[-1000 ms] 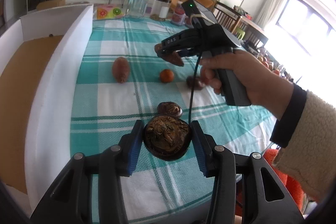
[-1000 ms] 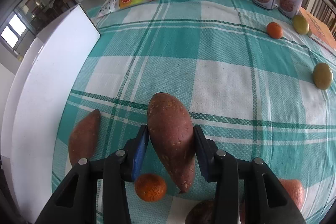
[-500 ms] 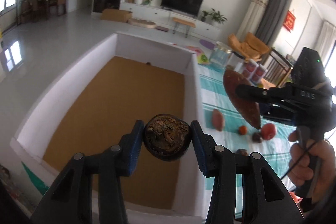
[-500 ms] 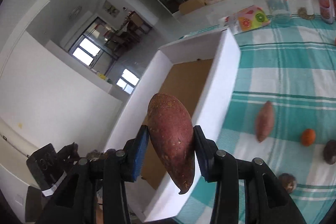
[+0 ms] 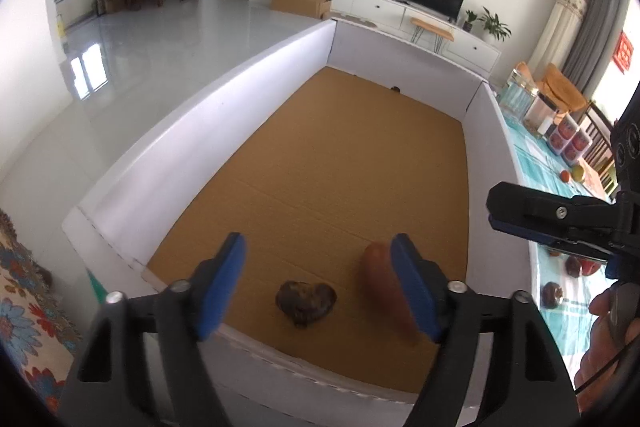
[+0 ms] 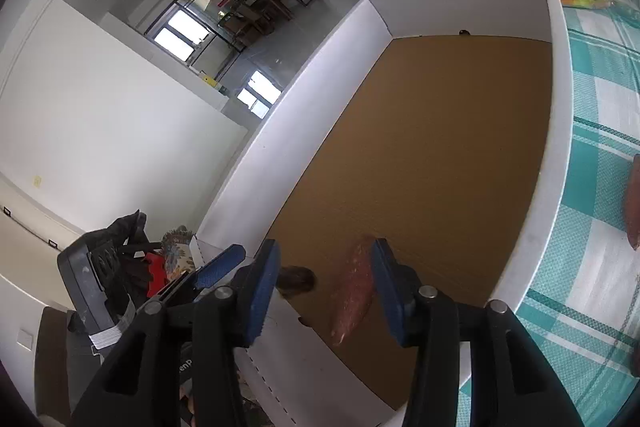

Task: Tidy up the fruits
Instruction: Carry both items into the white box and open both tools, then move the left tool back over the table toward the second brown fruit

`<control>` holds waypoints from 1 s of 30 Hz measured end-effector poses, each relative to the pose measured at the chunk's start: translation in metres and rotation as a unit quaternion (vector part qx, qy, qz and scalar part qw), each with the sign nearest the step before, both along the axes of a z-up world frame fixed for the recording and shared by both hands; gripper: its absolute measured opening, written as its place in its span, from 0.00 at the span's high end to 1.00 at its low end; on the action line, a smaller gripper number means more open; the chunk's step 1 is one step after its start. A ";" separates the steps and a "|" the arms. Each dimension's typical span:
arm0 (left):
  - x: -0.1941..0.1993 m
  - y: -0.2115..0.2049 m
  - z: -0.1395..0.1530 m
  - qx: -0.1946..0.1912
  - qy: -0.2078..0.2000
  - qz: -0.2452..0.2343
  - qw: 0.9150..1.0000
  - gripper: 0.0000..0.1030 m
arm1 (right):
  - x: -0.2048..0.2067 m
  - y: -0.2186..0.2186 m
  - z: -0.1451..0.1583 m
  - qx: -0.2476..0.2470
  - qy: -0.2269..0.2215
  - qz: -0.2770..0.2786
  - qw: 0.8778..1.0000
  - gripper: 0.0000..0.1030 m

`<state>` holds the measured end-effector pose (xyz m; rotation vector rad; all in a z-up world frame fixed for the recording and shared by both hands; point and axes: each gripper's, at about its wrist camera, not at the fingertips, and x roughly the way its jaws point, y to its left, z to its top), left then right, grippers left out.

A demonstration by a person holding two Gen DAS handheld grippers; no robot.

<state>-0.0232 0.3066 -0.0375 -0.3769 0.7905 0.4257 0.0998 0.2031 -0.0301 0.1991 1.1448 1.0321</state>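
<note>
Over the white-walled box (image 5: pixel 208 131), I have both grippers standing open with their loads just released: the left gripper (image 5: pixel 316 283) has its jaws spread wide, having just been opening, and the dark wrinkled fruit (image 5: pixel 306 303) lies clear of both pads on the brown cardboard floor below them, at about 6 o'clock in the left wrist view, close to the near wall. The right gripper (image 6: pixel 324 287) has also just been opening, less wide; the sweet potato (image 6: pixel 354 291) shows blurred between its pads, hard by the right-hand one, and I cannot tell whether it is falling or already down. Its long axis runs roughly 12 to 6 o'clock, tip toward me. In the left view the same sweet potato (image 5: pixel 384 283) sits at about 3 o'clock from the dark fruit, just beside it, half hidden by my left gripper's right finger. What I judge the next move turns on: the remaining fruit lies back on the checked tablecloth (image 6: pixel 600 147), at 3 o'clock from the box, so the right hand is the nearer. Another sweet potato (image 6: pixel 634 203) shows at the right edge there, and small round fruits (image 5: pixel 552 293) beyond the box wall, which stands between.
</note>
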 end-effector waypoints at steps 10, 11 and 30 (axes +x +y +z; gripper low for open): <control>0.019 -0.096 0.029 -0.028 -0.062 -0.151 0.986 0.13 | -0.016 -0.189 0.016 -0.051 -0.152 -0.187 0.969 0.19; 0.023 -0.114 0.030 -0.034 -0.063 -0.176 0.982 0.13 | -0.021 -0.217 0.011 -0.070 -0.165 -0.226 0.957 0.18; 0.086 -0.242 -0.078 0.023 0.018 -0.314 0.949 0.11 | 0.030 -0.473 -0.085 -0.295 -0.109 -0.505 0.804 0.14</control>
